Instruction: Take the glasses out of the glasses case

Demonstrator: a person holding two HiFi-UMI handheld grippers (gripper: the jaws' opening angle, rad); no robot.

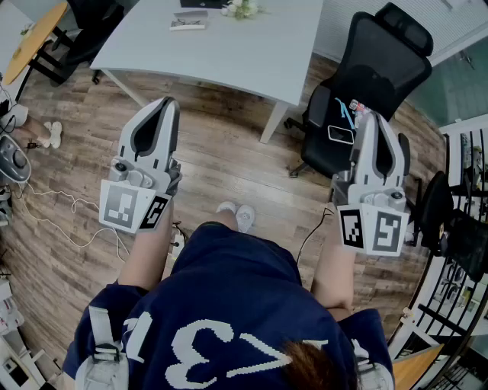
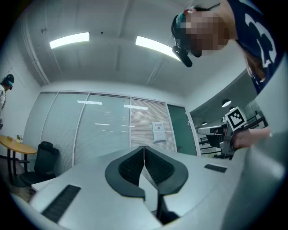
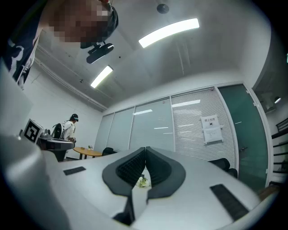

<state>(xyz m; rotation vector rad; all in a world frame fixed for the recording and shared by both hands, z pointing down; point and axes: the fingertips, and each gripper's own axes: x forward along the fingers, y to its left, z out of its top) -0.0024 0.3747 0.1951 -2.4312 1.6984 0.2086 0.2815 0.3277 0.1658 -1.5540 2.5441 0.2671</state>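
No glasses or glasses case can be made out in any view. Small flat items (image 1: 188, 23) lie on the white table (image 1: 252, 53) ahead, too small to identify. My left gripper (image 1: 162, 107) is held up at chest height over the wood floor, well short of the table. Its jaws are shut with nothing between them (image 2: 144, 155) and point up toward the ceiling and glass wall. My right gripper (image 1: 375, 120) is raised the same way beside the black chair, also shut and empty (image 3: 145, 157).
A black office chair (image 1: 366, 84) stands right of the table with a small device (image 1: 341, 133) on its seat. White cables (image 1: 61, 221) trail over the floor at left. A dark rack (image 1: 465, 228) lines the right edge. Another person (image 3: 67, 128) stands far off by a round wooden table (image 3: 92, 152).
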